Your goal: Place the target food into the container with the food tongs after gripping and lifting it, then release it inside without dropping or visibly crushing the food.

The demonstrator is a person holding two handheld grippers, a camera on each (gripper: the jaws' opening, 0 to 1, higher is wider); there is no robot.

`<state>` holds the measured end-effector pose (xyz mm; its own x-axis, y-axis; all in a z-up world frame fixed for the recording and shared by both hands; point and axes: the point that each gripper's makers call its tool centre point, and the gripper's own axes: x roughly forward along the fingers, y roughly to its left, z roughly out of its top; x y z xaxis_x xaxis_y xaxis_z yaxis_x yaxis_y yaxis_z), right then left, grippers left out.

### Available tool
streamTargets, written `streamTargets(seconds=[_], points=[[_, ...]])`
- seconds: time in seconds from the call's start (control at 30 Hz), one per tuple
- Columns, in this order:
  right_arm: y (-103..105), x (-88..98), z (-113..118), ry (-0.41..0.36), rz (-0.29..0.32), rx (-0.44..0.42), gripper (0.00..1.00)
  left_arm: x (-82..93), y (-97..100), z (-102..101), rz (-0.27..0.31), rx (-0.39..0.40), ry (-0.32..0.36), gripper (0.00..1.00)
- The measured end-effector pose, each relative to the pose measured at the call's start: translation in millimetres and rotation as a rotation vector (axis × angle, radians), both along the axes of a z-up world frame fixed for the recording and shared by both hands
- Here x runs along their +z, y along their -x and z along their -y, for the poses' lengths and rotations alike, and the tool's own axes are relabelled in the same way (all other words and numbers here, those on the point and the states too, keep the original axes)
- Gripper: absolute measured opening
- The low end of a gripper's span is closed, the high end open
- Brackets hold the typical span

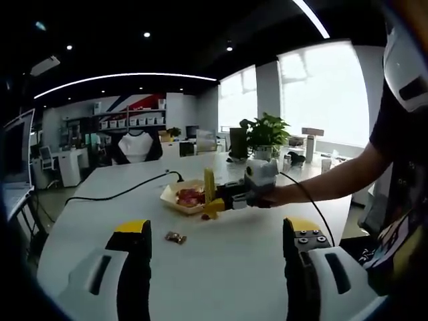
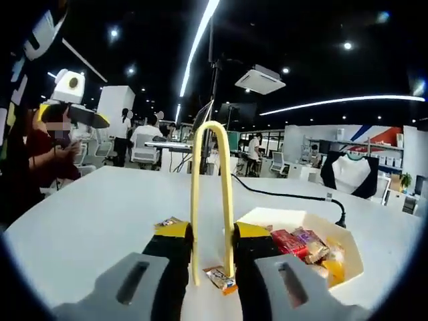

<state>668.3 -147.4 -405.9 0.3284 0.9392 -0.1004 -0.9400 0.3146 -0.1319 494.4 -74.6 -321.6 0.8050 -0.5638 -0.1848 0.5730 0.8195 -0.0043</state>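
Right gripper: clenched on yellow food tongs, over a snack beside the container.
Left gripper: released, above the counter.

Grey hand-held gripper jaws, yellow-capped black tips, screws, person's dark printed T-shirt

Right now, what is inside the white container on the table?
The white container holds several wrapped snacks, red and yellow. The right gripper covers its near left part, so anything there is hidden.
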Motion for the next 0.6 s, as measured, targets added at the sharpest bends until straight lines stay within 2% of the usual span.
streamTargets(seconds=[0.27, 0.6], points=[[11, 1.6, 5, -0.034, -0.052, -0.006, 0.21, 0.8, -0.3, -2, 0.002, 0.007, 0.0, 0.85], [54, 1.2, 15, -0.042, -0.062, 0.023, 0.22, 3.3, -0.3, -1, 0.007, 0.0, 0.007, 0.85]])
